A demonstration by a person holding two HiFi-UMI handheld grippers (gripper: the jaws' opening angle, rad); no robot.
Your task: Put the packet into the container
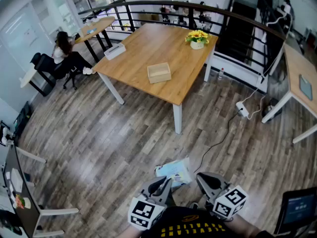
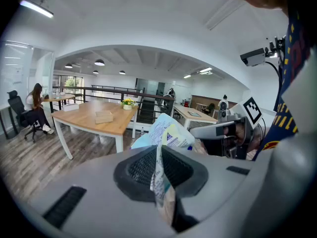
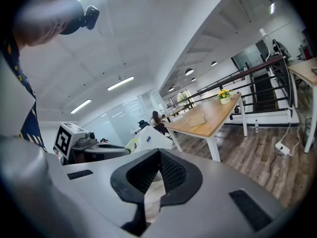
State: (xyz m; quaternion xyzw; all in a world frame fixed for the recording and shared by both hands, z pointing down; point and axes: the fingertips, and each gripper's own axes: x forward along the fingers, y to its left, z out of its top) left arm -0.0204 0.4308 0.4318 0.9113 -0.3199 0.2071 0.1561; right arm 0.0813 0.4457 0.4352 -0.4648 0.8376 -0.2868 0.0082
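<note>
Grey left gripper [image 1: 164, 183] and right gripper [image 1: 203, 178], black ribbed pads [image 2: 142, 169], white marker cubes [image 1: 146, 213]; dark top [image 1: 190, 227], yellow dashes, at six o'clock

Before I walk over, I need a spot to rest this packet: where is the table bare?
Mostly bare table: open wood between the wooden box and flower pot, and between that box and the white box. Nothing is crowded.

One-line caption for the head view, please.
Left gripper holds the packet, well short of the container on the wooden table.

Bright, even light from ceiling strips [image 3: 121, 83] above the counter [image 1: 148, 43]; soft shadows beneath it; edges bend, corners darken.
</note>
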